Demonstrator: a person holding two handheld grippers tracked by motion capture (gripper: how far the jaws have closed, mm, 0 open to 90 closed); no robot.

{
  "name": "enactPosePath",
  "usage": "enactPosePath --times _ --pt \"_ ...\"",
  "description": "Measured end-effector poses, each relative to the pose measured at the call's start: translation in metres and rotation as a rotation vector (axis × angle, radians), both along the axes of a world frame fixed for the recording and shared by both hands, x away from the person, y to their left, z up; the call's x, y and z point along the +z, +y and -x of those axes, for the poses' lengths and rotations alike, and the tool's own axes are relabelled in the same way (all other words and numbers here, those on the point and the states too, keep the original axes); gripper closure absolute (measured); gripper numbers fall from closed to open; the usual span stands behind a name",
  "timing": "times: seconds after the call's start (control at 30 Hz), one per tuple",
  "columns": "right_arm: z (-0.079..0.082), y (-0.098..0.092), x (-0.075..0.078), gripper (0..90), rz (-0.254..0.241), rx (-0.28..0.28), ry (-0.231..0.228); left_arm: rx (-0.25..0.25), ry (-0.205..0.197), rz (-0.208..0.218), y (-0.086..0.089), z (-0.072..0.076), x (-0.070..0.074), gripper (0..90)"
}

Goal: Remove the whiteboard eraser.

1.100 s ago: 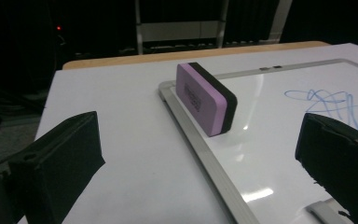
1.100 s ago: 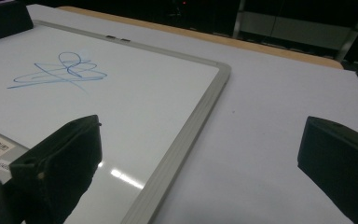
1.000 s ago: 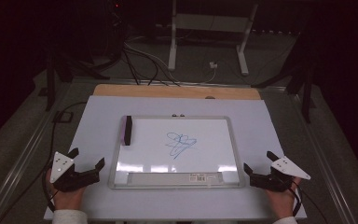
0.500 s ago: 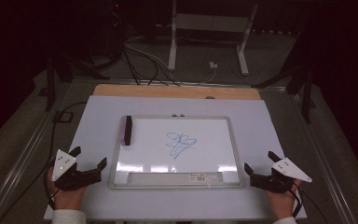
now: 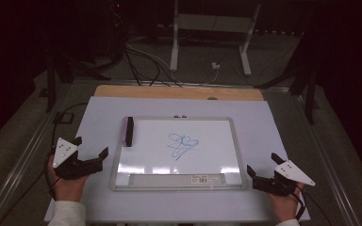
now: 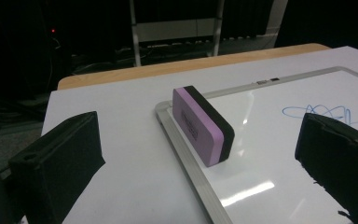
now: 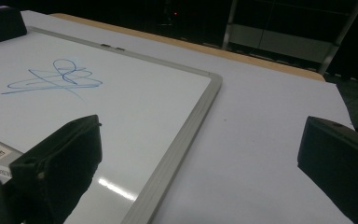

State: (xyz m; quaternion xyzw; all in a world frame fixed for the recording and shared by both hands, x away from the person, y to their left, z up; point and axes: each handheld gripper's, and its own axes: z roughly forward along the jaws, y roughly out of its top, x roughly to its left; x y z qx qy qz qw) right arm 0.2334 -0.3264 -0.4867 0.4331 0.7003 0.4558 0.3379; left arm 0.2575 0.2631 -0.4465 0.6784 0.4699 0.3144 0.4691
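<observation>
Left gripper facing purple-and-black eraser

A: State eraser colouring.
B: Purple body, black felt layer.
A: Whiteboard?
B: White surface, grey frame, blue scribble at centre.
A: Grippers?
B: Left gripper and right gripper: black, with white top plates.
</observation>
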Motion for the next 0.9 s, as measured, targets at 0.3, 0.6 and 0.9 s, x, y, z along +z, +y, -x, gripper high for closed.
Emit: enactPosePath --times 0.3,0.6,0.9 --pt "0.0 -0.001 0.0 0.2 -0.002 -0.001 0.001 0.014 0.018 0.007 0.001 -0.019 0.0 1.5" --pt "0.0 0.0 0.0 0.2 -0.004 0.001 0.005 0.03 0.039 0.018 0.003 -0.03 -0.005 1.6" --pt "0.0 -0.001 0.0 0.2 -0.006 0.001 0.006 0.036 0.063 0.025 0.001 -0.042 -0.01 1.6"
